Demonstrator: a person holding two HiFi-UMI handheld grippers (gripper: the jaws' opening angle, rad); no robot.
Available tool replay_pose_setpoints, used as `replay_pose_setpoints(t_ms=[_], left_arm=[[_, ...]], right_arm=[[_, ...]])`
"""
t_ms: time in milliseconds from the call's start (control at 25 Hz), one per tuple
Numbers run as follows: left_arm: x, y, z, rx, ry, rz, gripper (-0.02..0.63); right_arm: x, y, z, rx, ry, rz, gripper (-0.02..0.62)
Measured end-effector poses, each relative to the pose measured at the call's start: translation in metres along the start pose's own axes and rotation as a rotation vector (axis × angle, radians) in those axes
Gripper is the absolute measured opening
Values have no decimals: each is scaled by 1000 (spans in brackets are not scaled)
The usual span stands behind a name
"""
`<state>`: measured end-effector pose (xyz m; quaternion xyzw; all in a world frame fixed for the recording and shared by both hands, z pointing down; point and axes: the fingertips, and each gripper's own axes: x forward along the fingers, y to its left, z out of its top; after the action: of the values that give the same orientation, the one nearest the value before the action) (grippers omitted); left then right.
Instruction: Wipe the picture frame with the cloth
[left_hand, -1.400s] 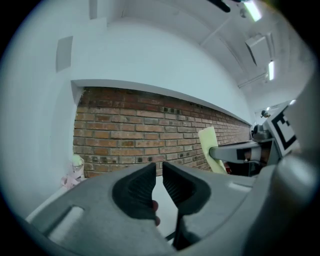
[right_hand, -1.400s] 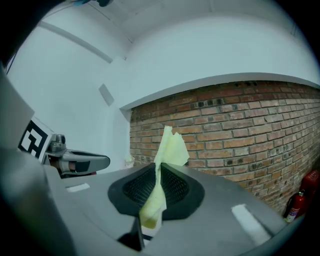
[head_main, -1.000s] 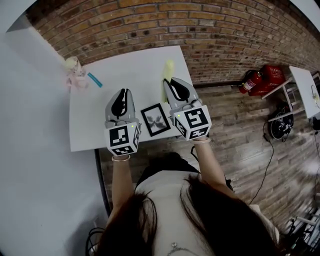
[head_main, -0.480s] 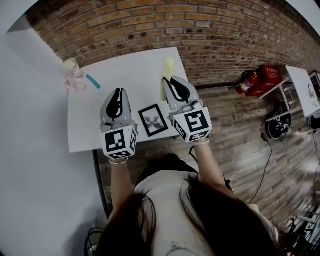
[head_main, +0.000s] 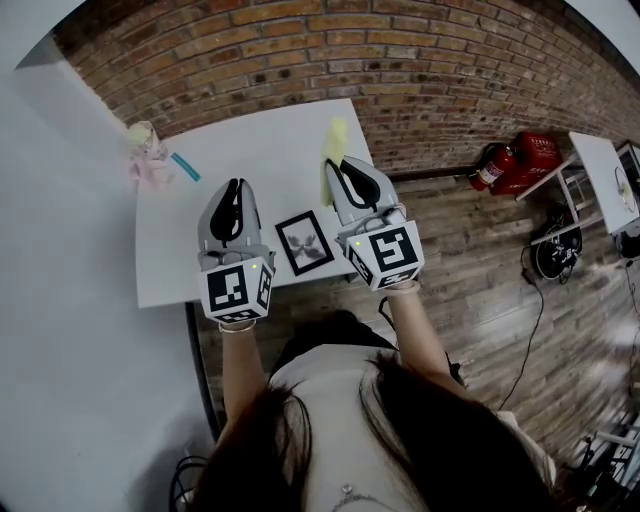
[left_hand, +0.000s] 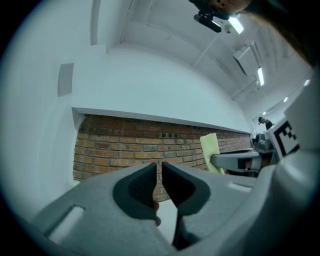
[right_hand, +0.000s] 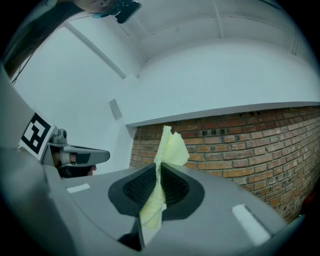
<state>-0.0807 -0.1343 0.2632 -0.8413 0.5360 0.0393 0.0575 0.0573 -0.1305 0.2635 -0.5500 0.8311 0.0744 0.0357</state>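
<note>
Cloth (right_hand: 172, 147), soft and limp, is clamped in right gripper (right_hand: 159, 172); light, stiff frame (head_main: 305, 243) is best pinned edgewise by empty, slightly parted left gripper (left_hand: 160, 169).

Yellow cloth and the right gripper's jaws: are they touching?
Touching. The right gripper view shows the right gripper with its jaws clamped on the yellow cloth.

Soft, even light is filling the room; ceiling strips (left_hand: 260, 76) are glaring; edges are bending, and the floor (head_main: 600, 385) is blurring at right.

One picture frame (head_main: 306, 243), one cloth (head_main: 336, 135). Two grippers: left gripper (head_main: 236, 186), right gripper (head_main: 336, 162). One pink bundle (head_main: 146, 150), one blue stick (head_main: 185, 166), far-left corner of desk (head_main: 165, 260).
</note>
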Motion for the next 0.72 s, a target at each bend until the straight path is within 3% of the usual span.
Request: replay_pose_setpoints(t_ms=[720], left_arm=[[-5,-7,-2,-51,2,-5,32]], right_arm=[[-12,-4,-2,-11,9,-10,32]])
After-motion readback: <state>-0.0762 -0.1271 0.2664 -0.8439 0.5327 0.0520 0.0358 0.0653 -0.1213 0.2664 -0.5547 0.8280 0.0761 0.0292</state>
